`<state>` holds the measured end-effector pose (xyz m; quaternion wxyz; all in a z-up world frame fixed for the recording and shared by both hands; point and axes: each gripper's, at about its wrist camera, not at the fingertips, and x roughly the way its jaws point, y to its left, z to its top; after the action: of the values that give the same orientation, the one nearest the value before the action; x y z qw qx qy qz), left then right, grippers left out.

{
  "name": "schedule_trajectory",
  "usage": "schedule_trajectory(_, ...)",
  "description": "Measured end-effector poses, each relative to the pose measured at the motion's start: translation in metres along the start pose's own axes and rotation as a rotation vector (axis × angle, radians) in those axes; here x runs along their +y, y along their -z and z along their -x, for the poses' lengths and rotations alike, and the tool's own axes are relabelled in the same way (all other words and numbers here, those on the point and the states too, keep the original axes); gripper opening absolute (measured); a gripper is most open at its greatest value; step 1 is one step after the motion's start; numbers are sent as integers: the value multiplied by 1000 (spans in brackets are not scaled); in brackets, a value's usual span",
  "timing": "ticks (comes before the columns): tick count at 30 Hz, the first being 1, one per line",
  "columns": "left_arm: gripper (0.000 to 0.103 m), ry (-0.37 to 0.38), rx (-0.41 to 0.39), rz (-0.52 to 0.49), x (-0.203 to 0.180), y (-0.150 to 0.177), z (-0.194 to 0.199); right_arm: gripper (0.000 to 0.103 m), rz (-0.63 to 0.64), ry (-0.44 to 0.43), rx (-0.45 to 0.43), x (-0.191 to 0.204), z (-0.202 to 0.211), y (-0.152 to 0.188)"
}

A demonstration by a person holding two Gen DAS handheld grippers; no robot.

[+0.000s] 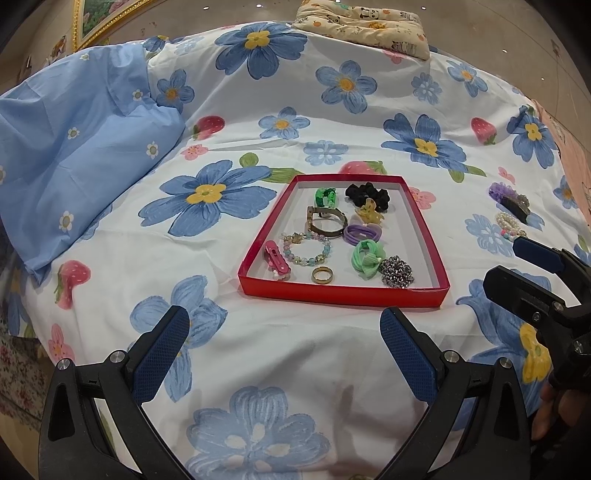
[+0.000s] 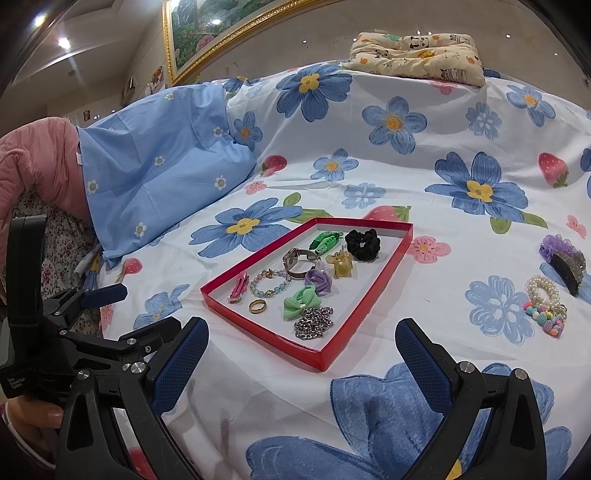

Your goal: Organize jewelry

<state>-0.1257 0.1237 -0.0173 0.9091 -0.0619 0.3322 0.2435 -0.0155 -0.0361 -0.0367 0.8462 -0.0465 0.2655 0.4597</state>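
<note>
A shallow red tray (image 1: 424, 225) (image 2: 391, 269) lies on the flowered sheet and holds several pieces: a gold ring (image 1: 322, 274) (image 2: 257, 305), a bead bracelet (image 1: 306, 248), a watch (image 1: 327, 221), a black scrunchie (image 1: 367, 195) (image 2: 362, 243), a silver chain (image 1: 396, 271) (image 2: 314, 324) and hair ties. To the tray's right lie a pearl bracelet (image 2: 542, 290), a colourful bead piece (image 2: 546, 317), a dark hair claw (image 1: 515, 207) (image 2: 569, 266) and a purple scrunchie (image 2: 554, 243). My left gripper (image 1: 284, 332) is open and empty before the tray. My right gripper (image 2: 302, 350) is open and empty too.
A light blue pillow (image 1: 81, 155) (image 2: 159, 170) lies at the left. A panda-print cushion (image 1: 365, 27) (image 2: 417, 55) sits at the far edge of the bed. A gold-framed picture (image 2: 221, 26) hangs on the wall behind. A hand (image 2: 33, 417) holds the left gripper.
</note>
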Motion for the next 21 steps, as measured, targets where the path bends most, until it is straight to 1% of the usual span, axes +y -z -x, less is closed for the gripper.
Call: schedule_trajectory(21, 103, 0, 13, -5, -3, 5, -6, 102, -11, 3, 10, -3, -3, 4)
